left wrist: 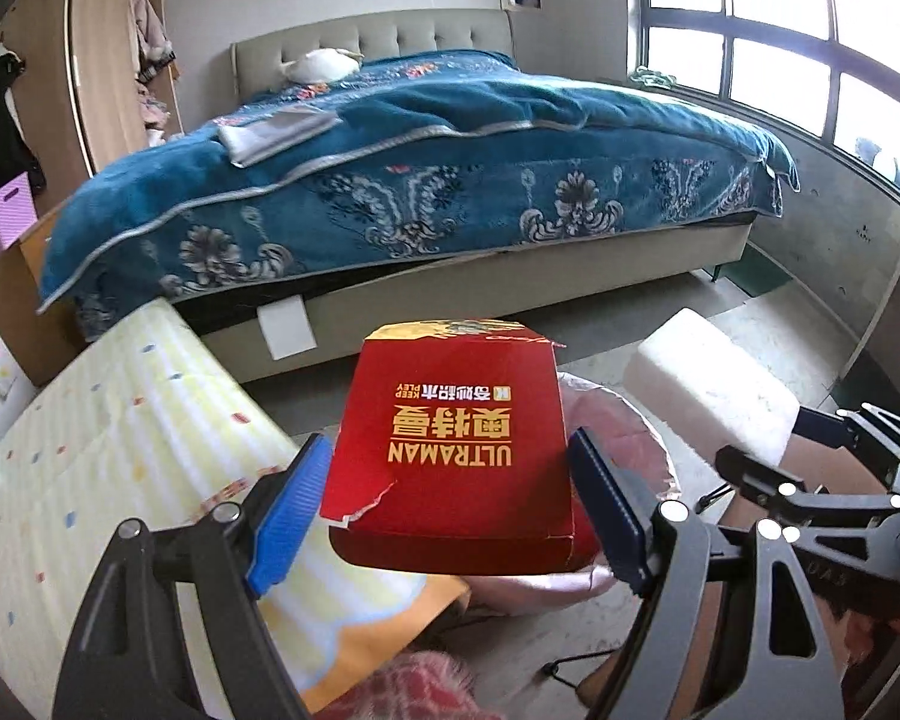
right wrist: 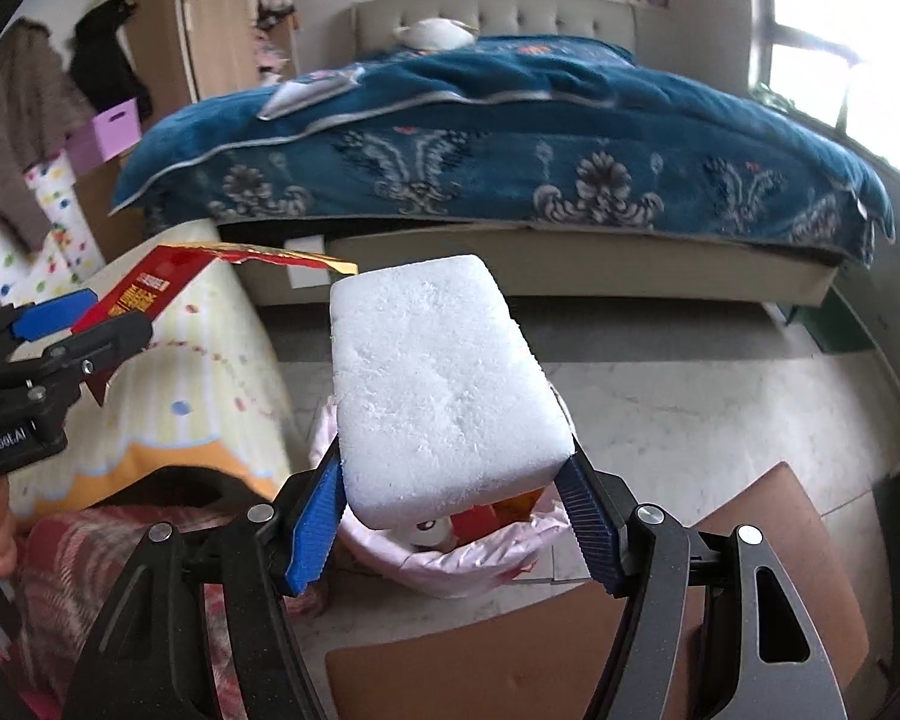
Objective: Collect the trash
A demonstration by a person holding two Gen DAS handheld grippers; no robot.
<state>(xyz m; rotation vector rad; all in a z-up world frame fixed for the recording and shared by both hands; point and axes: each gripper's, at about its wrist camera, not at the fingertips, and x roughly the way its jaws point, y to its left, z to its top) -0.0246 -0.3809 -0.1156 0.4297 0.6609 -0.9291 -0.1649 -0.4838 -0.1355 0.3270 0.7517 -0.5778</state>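
My left gripper [left wrist: 450, 510] is shut on a torn red ULTRAMAN carton [left wrist: 450, 450] and holds it in the air above a bin with a pink liner [left wrist: 624, 438]. The carton also shows in the right wrist view [right wrist: 150, 288], with the left gripper [right wrist: 60, 330] at the left. My right gripper [right wrist: 450, 522] is shut on a white foam block [right wrist: 444, 390] and holds it over the same pink-lined bin [right wrist: 468, 552], which has some trash inside. The foam block [left wrist: 708, 384] and the right gripper [left wrist: 810, 480] show at the right of the left wrist view.
A bed with a blue floral blanket [left wrist: 420, 168] fills the back. A yellow striped mattress or pad [left wrist: 120, 450] leans at the left. A brown stool top [right wrist: 570, 648] lies below the right gripper. A wardrobe [left wrist: 90, 90] stands at the left, windows [left wrist: 780, 30] at the right.
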